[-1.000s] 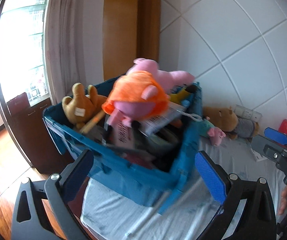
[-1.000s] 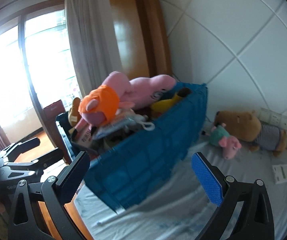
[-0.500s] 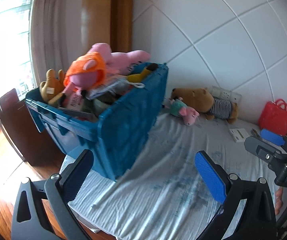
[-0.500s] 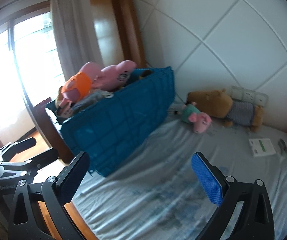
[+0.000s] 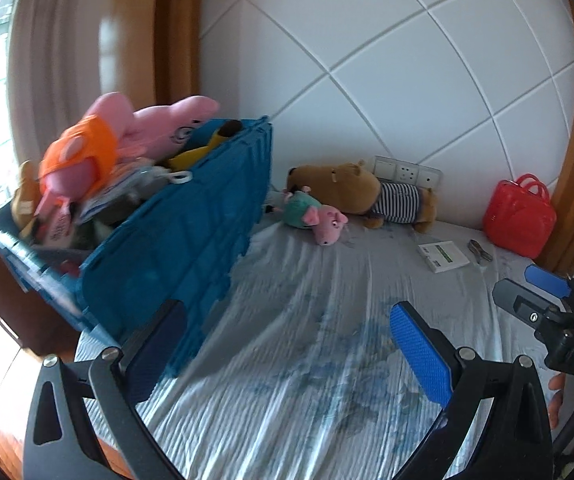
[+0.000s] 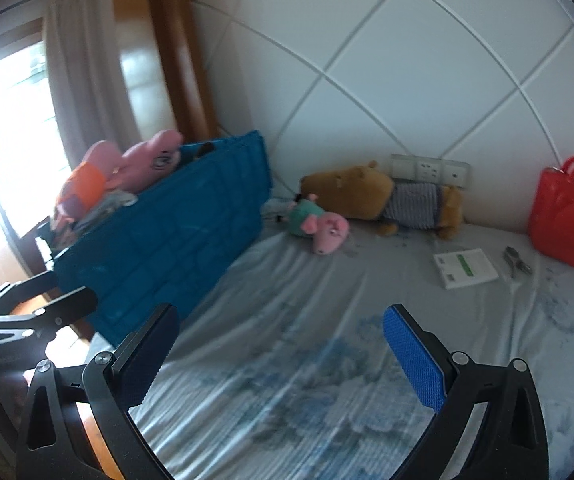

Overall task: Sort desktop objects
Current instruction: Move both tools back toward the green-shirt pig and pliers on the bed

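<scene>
The small pig [image 6: 319,226] lies on its side on the sheet [image 6: 307,360], just beside the bear [image 6: 383,198] against the wall and near the corner of the blue crate [image 6: 175,232]. It looks like the nearest loose thing to sort, and the crate, already heaped with a big pink plush [image 5: 127,136] and other toys, is the likely home for it.

Your right gripper [image 6: 283,356] hangs over the bare sheet with its fingers wide apart and nothing between them; the left gripper [image 5: 287,348] is the same, spread and empty, well short of any toy. So the step in hand is the reach.

Go for the pig's round body rather than the snout (soft plush slips out of a shallow pinch), and come in low along the sheet so both pads straddle it before you close. Keep clear of the bear, which nearly touches it. Lift straight up before you swing toward the crate, since its near wall stands tall and tilted.

Farther right lie a white card [image 6: 465,268], a small metal tool [image 6: 517,262] and a red bag [image 6: 567,216]; leave those for later passes, and take the flat card by an edge.
</scene>
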`<state>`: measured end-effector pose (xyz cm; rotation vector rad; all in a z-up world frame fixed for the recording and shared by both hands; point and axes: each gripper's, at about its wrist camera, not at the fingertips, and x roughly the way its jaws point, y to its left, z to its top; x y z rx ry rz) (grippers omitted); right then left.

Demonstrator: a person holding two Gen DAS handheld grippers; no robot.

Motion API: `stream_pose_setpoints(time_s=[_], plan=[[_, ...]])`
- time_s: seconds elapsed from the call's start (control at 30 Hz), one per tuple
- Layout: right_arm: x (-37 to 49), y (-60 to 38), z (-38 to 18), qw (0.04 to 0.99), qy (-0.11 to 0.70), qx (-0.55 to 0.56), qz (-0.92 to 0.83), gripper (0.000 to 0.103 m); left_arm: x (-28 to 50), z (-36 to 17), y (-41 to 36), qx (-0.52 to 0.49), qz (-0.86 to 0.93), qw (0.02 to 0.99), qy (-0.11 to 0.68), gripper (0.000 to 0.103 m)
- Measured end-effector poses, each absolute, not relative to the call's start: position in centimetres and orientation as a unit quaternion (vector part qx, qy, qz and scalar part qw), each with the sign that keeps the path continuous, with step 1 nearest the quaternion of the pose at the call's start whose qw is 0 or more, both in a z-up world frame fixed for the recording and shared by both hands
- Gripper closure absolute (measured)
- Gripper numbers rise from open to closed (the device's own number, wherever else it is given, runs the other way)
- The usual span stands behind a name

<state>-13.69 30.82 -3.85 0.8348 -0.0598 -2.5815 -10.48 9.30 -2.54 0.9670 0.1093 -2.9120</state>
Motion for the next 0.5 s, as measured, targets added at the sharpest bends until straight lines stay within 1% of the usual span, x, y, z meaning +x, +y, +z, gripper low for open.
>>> stream_pose_setpoints(time_s=[0.5], plan=[[-18.8,34.3,-7.0,0.114,-0.05,0.341,-0.932,0.0,-19.4,-6.1,10.2,0.36,-0.932,-0.037,0.027,0.0]])
